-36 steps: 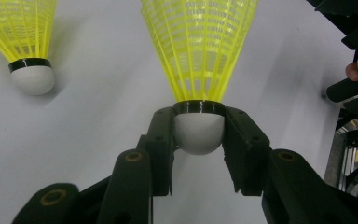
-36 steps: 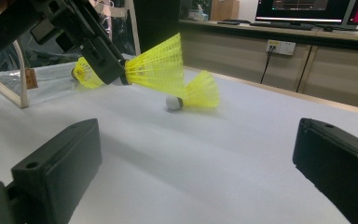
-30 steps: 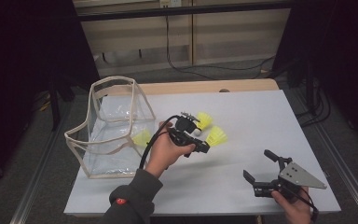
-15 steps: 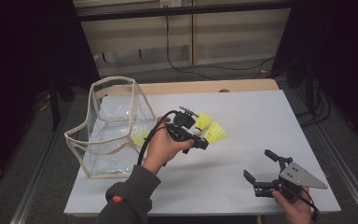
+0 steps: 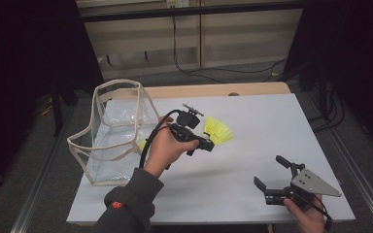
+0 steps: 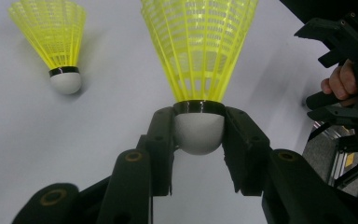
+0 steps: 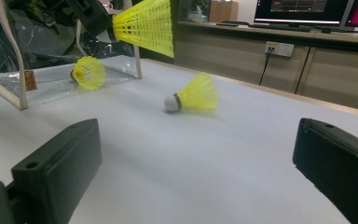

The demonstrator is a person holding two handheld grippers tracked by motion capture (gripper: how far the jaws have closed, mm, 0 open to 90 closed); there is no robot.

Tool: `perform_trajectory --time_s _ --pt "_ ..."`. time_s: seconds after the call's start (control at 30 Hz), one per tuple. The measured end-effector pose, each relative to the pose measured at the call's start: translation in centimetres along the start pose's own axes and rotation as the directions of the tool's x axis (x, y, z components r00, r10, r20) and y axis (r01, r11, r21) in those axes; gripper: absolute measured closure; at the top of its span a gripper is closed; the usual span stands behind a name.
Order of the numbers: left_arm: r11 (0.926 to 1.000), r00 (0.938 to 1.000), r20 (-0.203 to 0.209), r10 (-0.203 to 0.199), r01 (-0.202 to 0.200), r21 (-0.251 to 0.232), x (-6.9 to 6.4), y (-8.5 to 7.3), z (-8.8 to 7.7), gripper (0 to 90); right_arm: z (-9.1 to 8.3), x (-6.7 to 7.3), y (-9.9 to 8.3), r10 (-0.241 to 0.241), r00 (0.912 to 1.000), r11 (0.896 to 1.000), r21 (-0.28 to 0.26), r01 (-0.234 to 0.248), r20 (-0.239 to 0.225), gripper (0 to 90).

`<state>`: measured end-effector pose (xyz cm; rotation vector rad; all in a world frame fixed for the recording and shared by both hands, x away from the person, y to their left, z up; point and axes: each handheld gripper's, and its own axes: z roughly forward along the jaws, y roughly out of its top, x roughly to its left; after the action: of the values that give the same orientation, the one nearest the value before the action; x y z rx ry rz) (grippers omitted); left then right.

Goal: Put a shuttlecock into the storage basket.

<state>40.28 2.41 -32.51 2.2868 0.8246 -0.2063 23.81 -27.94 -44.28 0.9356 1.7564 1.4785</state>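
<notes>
left gripper (image 6: 199, 140) clamped on cork of yellow shuttlecock (image 6: 200, 51), held above white table (image 5: 252, 116) beside clear bag (image 5: 119, 131) | right gripper (image 5: 278, 175) wide, empty, near table edge | progress: one lifted, none bagged yet, two shuttlecocks (image 7: 191, 95) (image 7: 88, 72) still on table | no readable writing

beside the clear, glossy plastic bag (image 5: 121, 141), a shuttlecock (image 6: 199, 70) shows yellow plastic mesh and a smooth white matt cap; table (image 5: 272, 126) matt.

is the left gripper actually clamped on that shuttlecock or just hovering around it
Clamped. The left gripper has both pads pressed against the white cork of the yellow shuttlecock.
</notes>
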Motion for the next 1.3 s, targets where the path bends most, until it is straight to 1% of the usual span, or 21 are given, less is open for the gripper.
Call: perform_trajectory --time_s 0.2,0.3,0.43,0.57,0.6,0.67,0.8,0.83,0.9,1.03,1.07,1.1,1.13,1.2,1.3 --pt "0.9999 1.0000 -0.002 -0.006 0.006 0.010 -0.1 0.2 -0.5 64.6 0.0 0.0 0.0 -0.001 1.0000 1.000 0.000 0.001 -0.001 1.1" --pt "0.9999 1.0000 -0.003 -0.009 0.009 0.005 -0.2 0.3 -0.8 64.6 0.0 0.1 0.0 0.002 1.0000 1.000 -0.002 -0.002 -0.003 1.1" --pt "0.9998 0.9998 -0.009 -0.017 0.018 0.010 0.0 0.5 -1.2 64.6 0.0 0.0 0.0 -0.001 1.0000 1.000 0.000 0.001 -0.002 1.1" --pt "0.9997 0.9996 -0.015 -0.023 0.023 0.006 0.1 0.6 -1.6 64.6 0.0 0.0 0.0 0.004 1.0000 1.000 0.000 -0.004 -0.002 1.1" --pt "0.9995 0.9994 -0.018 -0.030 0.030 -0.003 0.0 0.6 -1.7 64.6 0.0 0.0 0.1 0.004 1.0000 1.000 0.001 -0.004 -0.002 1.1" --pt "0.9997 0.9995 -0.022 -0.022 0.022 0.006 0.1 0.7 -2.0 64.6 0.0 0.0 0.0 0.004 1.0000 1.000 0.001 -0.004 -0.003 1.1" --pt "0.9997 0.9994 -0.025 -0.026 0.026 0.000 0.0 0.8 -2.4 64.6 0.0 0.1 0.1 0.007 1.0000 1.000 -0.001 -0.007 -0.003 1.1" --pt "0.9997 0.9994 -0.025 -0.024 0.024 0.005 0.0 0.9 -2.5 64.6 0.0 0.1 0.1 0.008 1.0000 1.000 -0.001 -0.008 -0.004 1.1" --pt "0.9995 0.9992 -0.025 -0.033 0.033 -0.001 0.0 0.9 -2.7 64.6 0.0 0.1 0.1 0.009 1.0000 1.000 -0.002 -0.009 -0.004 1.1" --pt "0.9993 0.9989 -0.026 -0.039 0.039 0.002 0.1 1.0 -3.1 64.6 0.0 0.1 0.1 0.007 1.0000 1.000 -0.002 -0.007 -0.004 1.1" --pt "0.9993 0.9988 -0.031 -0.038 0.038 0.000 0.1 1.0 -3.2 64.6 0.0 0.1 0.1 0.006 1.0000 1.000 -0.002 -0.006 -0.004 1.1" --pt "0.9989 0.9984 -0.030 -0.048 0.047 -0.004 0.1 1.0 -3.3 64.6 0.0 0.1 0.1 0.005 1.0000 1.000 -0.002 -0.005 -0.004 1.1" --pt "0.9992 0.9986 -0.032 -0.041 0.041 0.001 0.2 1.1 -3.4 64.6 0.0 0.1 0.1 0.005 1.0000 1.000 -0.002 -0.005 -0.004 1.1" --pt "0.9988 0.9984 -0.028 -0.049 0.049 -0.001 0.2 1.1 -3.6 64.6 0.0 0.1 0.1 0.007 1.0000 1.000 -0.002 -0.007 -0.002 1.1" --pt "0.9990 0.9983 -0.036 -0.045 0.045 0.004 0.2 1.2 -4.0 64.6 0.0 0.1 0.1 0.006 1.0000 1.000 -0.002 -0.006 -0.004 1.1"
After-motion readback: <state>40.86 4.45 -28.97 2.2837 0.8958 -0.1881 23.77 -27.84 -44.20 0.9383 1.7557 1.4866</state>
